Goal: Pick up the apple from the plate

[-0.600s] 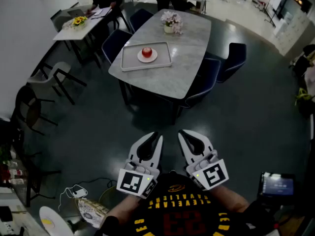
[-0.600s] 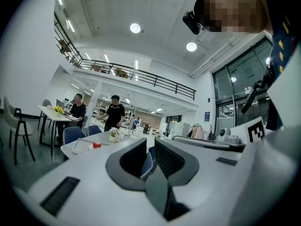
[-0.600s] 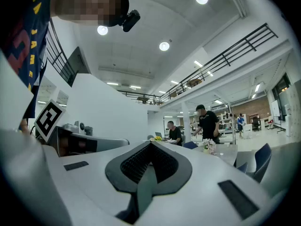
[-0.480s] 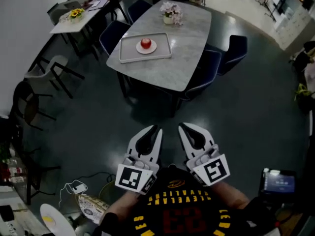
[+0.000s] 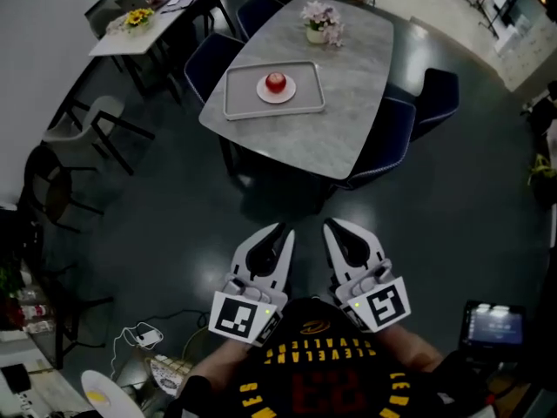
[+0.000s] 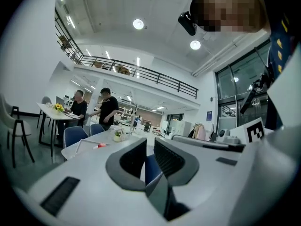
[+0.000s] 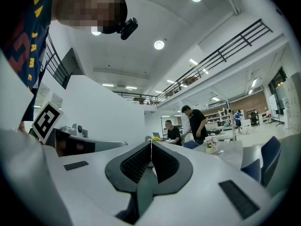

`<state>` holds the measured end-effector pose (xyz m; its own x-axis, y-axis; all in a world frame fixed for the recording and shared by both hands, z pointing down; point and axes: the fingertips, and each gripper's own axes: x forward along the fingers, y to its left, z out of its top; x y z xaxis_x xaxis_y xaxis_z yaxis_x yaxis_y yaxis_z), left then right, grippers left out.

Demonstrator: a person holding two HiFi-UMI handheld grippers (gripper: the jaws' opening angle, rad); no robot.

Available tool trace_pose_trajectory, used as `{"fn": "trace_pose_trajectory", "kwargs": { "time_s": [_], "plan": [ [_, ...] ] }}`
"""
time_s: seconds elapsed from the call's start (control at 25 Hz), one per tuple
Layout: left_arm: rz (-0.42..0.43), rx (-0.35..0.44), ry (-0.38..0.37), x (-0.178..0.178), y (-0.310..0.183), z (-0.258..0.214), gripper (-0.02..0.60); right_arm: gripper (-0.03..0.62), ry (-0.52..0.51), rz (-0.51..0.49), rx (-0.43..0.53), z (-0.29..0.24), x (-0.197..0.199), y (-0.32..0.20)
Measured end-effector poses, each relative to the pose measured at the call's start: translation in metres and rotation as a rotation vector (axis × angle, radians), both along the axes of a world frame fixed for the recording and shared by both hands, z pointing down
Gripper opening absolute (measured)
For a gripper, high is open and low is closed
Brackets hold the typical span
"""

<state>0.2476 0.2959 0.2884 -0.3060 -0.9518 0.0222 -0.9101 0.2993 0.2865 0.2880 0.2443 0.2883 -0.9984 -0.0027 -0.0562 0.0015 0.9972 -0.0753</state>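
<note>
A red apple [image 5: 276, 82] sits on a small white plate [image 5: 288, 92] inside a pale tray [image 5: 238, 104] on the grey table [image 5: 331, 120], far ahead of me. In the left gripper view the apple [image 6: 100, 145] is a small red spot to the left of the jaws. My left gripper [image 5: 281, 232] [image 6: 149, 143] is held level near my body, open, with nothing between its jaws. Beside it, my right gripper [image 5: 334, 225] [image 7: 151, 144] is shut and empty. Both are well short of the table.
A pot of pink flowers [image 5: 322, 21] stands at the table's far end. Dark blue chairs [image 5: 396, 138] ring the table. A second table [image 5: 144, 26] with people at it is at the back left, with black-framed chairs [image 5: 91, 129] beside it. A lit screen [image 5: 493, 326] is at the lower right.
The table with the tray now sits a little further right in the head view and looks slightly larger. Both grippers keep the same pose in front of my body.
</note>
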Motion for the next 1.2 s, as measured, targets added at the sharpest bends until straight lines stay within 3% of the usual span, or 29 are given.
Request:
{"fn": "trace_pose_trajectory", "kwargs": {
  "time_s": [0.6, 0.8, 1.2],
  "plan": [
    [0.054, 0.027, 0.033, -0.148, -0.023, -0.003, 0.054, 0.006, 0.083, 0.084, 0.013, 0.0, -0.148, -0.031],
    [0.066, 0.019, 0.067, -0.175, -0.023, 0.007, 0.054, 0.006, 0.102, 0.087, 0.051, 0.003, -0.176, -0.031],
    [0.083, -0.004, 0.131, -0.201, -0.033, 0.019, 0.054, 0.006, 0.152, 0.109, 0.022, 0.013, -0.201, -0.042]
  ]
}}
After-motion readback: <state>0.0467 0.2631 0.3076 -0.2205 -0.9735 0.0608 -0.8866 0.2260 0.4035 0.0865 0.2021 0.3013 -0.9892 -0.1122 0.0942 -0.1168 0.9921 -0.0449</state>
